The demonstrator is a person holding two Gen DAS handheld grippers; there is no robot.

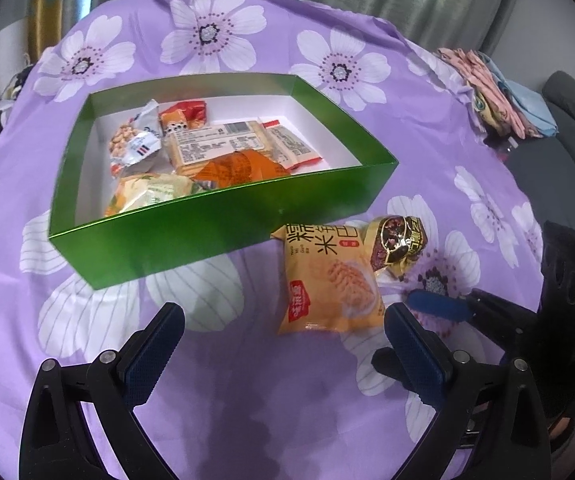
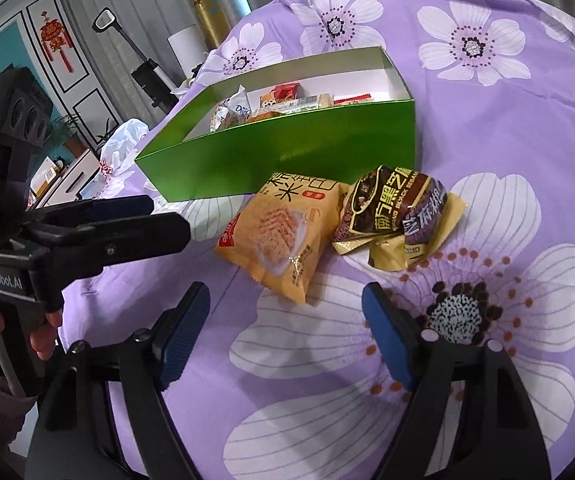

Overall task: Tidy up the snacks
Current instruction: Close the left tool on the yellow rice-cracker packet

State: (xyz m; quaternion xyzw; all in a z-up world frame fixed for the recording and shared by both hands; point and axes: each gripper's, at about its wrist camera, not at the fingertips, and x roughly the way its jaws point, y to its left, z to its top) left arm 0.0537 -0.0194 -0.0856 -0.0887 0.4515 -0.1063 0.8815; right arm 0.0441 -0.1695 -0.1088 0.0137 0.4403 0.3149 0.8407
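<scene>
A purple flowered cloth point(image 1: 247, 380) carries a green box point(image 1: 223, 220) holding several snack packets point(image 1: 215, 146), piled toward its left end. Just outside its near wall lie a yellow packet point(image 2: 279, 236) and a dark packet point(image 2: 391, 208), touching. Only the right view shows a hand point(image 2: 43, 336). The left gripper point(image 1: 283, 344) and right gripper point(image 2: 285, 320) both gape, empty.

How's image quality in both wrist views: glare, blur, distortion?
Left wrist view: strong fisheye bowing and dark corners, sheen on the green box, soft shadow on the purple cloth near the lens. Right wrist view: same bowing; yellow packet print readable, background cabinets softer.
</scene>
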